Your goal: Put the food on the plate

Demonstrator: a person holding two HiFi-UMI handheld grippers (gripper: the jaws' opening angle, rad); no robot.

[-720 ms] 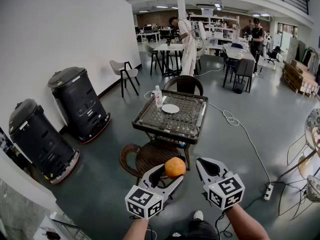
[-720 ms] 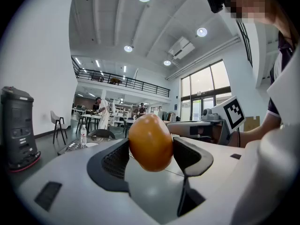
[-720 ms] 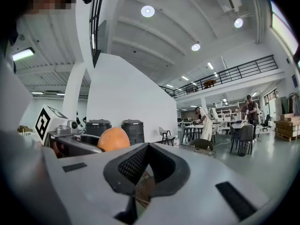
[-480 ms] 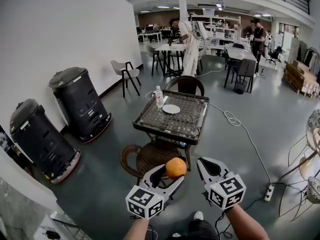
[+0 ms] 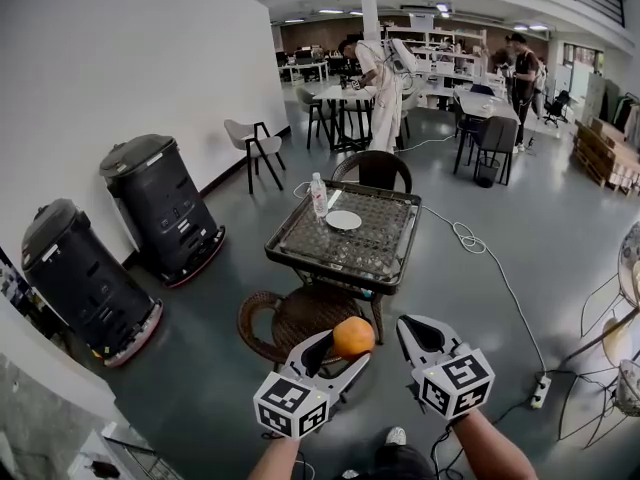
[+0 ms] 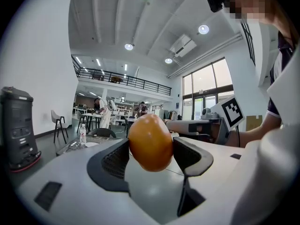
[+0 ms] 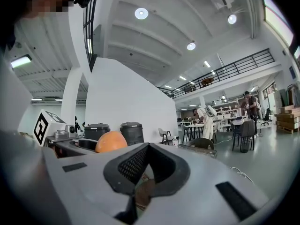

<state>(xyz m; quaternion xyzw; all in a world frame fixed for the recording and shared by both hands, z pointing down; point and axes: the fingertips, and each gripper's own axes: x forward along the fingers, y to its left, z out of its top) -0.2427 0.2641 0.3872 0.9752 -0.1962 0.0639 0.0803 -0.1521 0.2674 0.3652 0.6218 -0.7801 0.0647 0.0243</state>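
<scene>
An orange [image 5: 353, 336] is held in the air by my left gripper [image 5: 345, 348], low in the head view. In the left gripper view both pads press the sides of the orange [image 6: 150, 142]. My right gripper [image 5: 415, 330] hovers just right of it, shut and empty; its pads meet in the right gripper view [image 7: 149, 149], where the orange [image 7: 111, 141] shows at the left. A small white plate [image 5: 343, 220] lies on the far part of a dark tray table [image 5: 300, 250] ahead, well beyond both grippers. The plate [image 6: 92, 144] is small in the left gripper view.
A water bottle [image 5: 318, 195] stands left of the plate. Wicker chairs sit at the table's near side [image 5: 285, 320] and far side [image 5: 372, 170]. Two black bins [image 5: 160, 206] line the left wall. A cable and power strip [image 5: 540, 390] lie on the floor at right. People stand at far tables.
The orange stays gripped in the left gripper and both grippers keep their pose. The view has shifted slightly, with the table a touch nearer.
</scene>
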